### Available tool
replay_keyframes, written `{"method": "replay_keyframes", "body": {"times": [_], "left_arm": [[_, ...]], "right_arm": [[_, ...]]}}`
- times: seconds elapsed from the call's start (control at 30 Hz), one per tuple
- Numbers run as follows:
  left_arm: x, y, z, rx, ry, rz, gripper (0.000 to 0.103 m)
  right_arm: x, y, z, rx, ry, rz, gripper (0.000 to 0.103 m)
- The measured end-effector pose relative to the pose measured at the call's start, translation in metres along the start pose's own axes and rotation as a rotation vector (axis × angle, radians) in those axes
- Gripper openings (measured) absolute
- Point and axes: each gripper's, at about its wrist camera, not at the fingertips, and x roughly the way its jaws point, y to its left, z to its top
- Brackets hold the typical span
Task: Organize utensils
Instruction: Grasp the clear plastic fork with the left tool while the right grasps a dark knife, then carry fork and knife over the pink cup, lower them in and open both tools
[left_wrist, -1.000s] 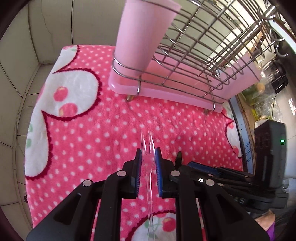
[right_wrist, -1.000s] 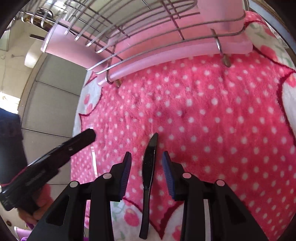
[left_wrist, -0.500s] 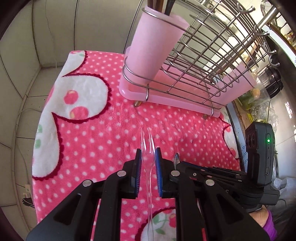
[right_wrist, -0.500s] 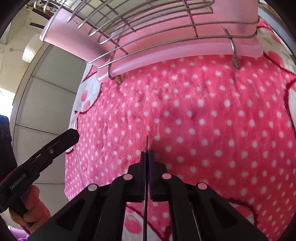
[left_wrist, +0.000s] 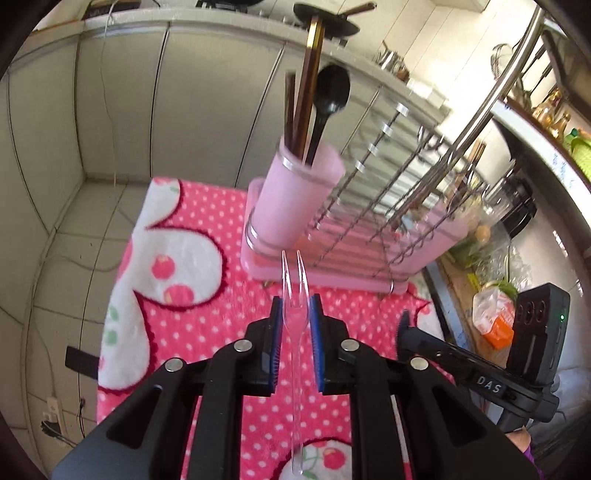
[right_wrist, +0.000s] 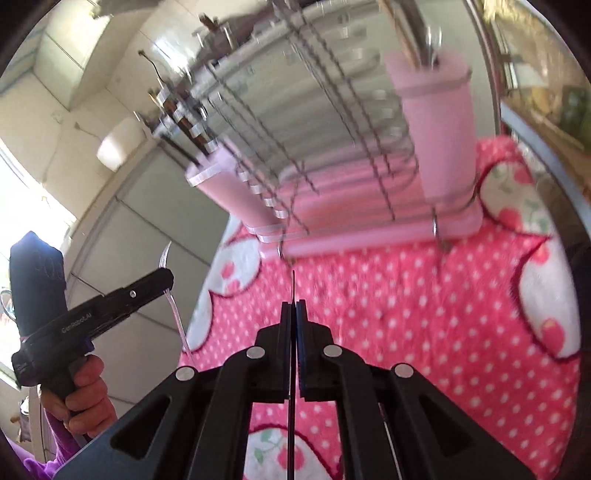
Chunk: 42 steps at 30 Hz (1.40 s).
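My left gripper (left_wrist: 294, 306) is shut on a clear plastic fork (left_wrist: 294, 280), tines pointing toward a pink utensil cup (left_wrist: 293, 199) that holds a black spoon (left_wrist: 328, 99) and chopsticks. My right gripper (right_wrist: 293, 310) is shut on a black plastic knife (right_wrist: 293, 286), seen edge-on, held above the pink dotted cloth (right_wrist: 406, 314). The left gripper with the fork (right_wrist: 168, 291) also shows at the left of the right wrist view. A second pink cup (right_wrist: 437, 129) stands at the rack's other end.
A wire dish rack (left_wrist: 399, 192) on a pink tray (left_wrist: 325, 273) stands at the back of the cloth. Grey cabinet doors (left_wrist: 147, 103) are behind it. A cluttered counter with bags (left_wrist: 491, 306) lies to the right.
Both grippers have lifted away from the cloth with their utensils. The right gripper closed on the black knife a second ago. The cups and rack tops have come into view.
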Motion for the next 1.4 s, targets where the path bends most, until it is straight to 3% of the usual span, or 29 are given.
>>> {"method": "replay_keyframes", "body": {"times": [0.43, 0.7, 0.87, 1.1, 1.4], "left_arm": [[-0.072, -0.020, 0.074, 0.001, -0.319, -0.011, 0.014], [-0.091, -0.034, 0.117, 0.000, -0.478, -0.018, 0.014], [-0.086, -0.037, 0.137, -0.010, -0.533, 0.002, 0.014], [-0.069, -0.039, 0.152, 0.009, -0.597, 0.050, 0.014], [-0.043, -0.037, 0.149, 0.039, -0.616, 0.035, 0.014]], "right_arm": [[-0.115, 0.015, 0.067, -0.130, -0.459, -0.049, 0.002], [-0.144, 0.003, 0.123, -0.140, -0.686, -0.100, 0.002], [-0.129, -0.004, 0.142, -0.167, -0.776, -0.134, 0.002], [-0.104, -0.017, 0.156, -0.191, -0.828, -0.208, 0.002], [-0.080, -0.034, 0.152, -0.201, -0.862, -0.236, 0.002]]}}
